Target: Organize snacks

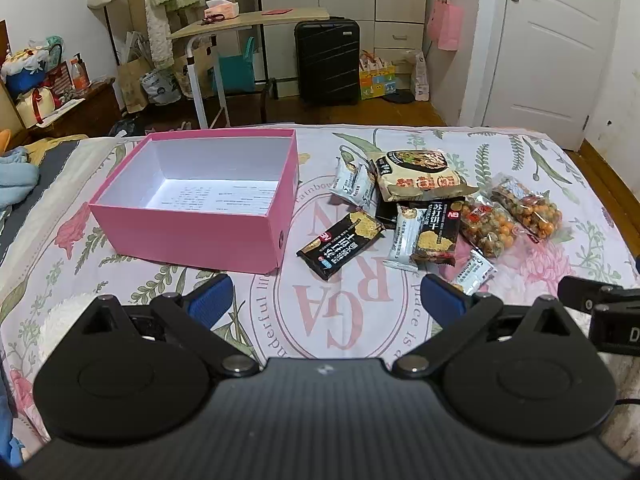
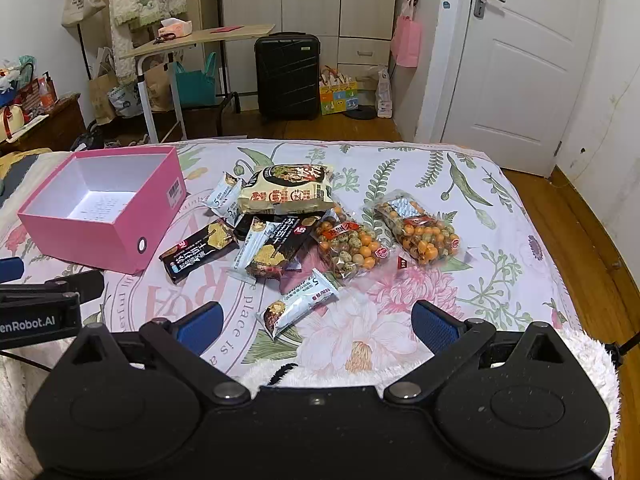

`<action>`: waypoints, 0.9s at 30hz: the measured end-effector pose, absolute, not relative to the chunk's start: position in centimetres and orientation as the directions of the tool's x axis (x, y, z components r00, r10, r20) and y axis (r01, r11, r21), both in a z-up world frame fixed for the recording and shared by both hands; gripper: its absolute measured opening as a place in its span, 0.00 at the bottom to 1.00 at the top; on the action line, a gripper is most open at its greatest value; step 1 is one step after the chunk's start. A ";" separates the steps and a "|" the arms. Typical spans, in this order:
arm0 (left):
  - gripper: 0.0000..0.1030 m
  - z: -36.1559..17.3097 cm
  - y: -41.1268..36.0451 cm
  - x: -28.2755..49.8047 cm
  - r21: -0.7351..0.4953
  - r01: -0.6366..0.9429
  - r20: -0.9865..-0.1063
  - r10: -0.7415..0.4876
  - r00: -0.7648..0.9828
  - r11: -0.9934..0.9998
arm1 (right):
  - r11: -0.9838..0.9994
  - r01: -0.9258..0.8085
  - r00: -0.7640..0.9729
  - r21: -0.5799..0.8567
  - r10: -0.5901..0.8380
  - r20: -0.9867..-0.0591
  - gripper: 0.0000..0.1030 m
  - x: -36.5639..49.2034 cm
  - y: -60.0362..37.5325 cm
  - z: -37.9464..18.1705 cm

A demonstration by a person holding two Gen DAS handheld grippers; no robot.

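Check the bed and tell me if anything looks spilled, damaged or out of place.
Nothing looks spilled or torn. The snacks lie in a loose overlapping heap on the bedsheet, beside the pink box, which holds none of them. Both grippers, left and right, are open and hold nothing.

Each claw, the left claw (image 1: 324,294) and the right claw (image 2: 316,322), is matte black with ribbed blue pads (image 1: 210,300) on its fingers. Silver pivot screws (image 2: 229,391) join angular links to round housings. At the right-wrist frame's left edge, white lettering reads "enRobot.AI" (image 2: 26,323).
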State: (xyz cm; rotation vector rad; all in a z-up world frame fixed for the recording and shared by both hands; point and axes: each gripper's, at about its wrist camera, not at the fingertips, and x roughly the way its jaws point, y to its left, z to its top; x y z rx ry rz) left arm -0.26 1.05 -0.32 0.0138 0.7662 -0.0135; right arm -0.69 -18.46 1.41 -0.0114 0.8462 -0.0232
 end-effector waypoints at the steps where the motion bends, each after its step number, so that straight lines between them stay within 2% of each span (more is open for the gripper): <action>1: 0.99 -0.4 1.0 -0.2 0.008 0.019 -0.694 -0.008 0.720 1.000 | 1.000 0.016 0.663 -0.019 -0.025 -0.748 0.99 -0.7 -18.5 1.4; 27: 0.99 -0.6 1.1 -0.6 0.009 0.022 -0.696 -0.010 0.718 1.000 | 0.998 0.047 0.705 -0.041 -0.063 -0.706 0.99 -1.7 -18.9 2.4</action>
